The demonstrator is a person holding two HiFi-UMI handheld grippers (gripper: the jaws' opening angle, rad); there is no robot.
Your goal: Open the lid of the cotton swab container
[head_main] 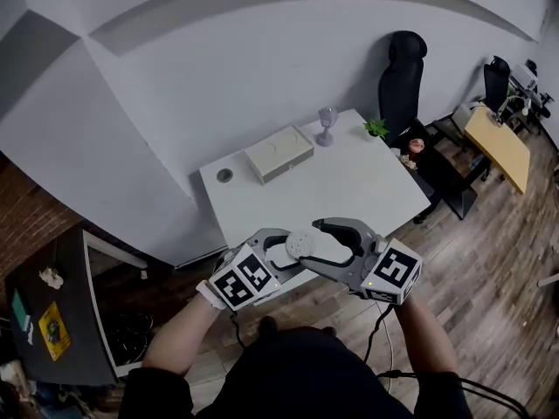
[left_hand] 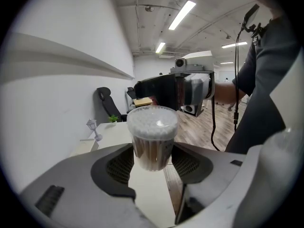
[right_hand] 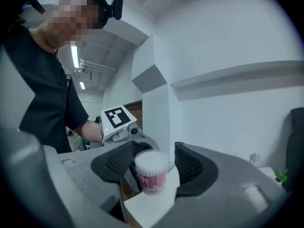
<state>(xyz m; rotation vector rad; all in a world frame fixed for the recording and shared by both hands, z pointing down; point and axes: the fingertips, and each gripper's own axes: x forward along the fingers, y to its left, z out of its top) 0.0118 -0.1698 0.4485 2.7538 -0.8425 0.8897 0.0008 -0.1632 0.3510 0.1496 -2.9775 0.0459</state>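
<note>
Grey left tongs [left_hand: 152, 160] and right tongs [right_hand: 151, 167] have black ribbed pads [left_hand: 121, 165] and black-and-white marker cubes [head_main: 243, 279]; the shirt [head_main: 297, 374] is black.

Right gripper [right_hand: 154, 151] gapes around cotton swab container [right_hand: 151, 175].

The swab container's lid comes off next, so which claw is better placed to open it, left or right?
Right, probably. The left claw is clamped on the cotton swab container, steadying it; the right claw is open, facing it.

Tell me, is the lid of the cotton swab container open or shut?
Shut, it seems: a clear, glinting lid caps the container, which the left gripper holds.
</note>
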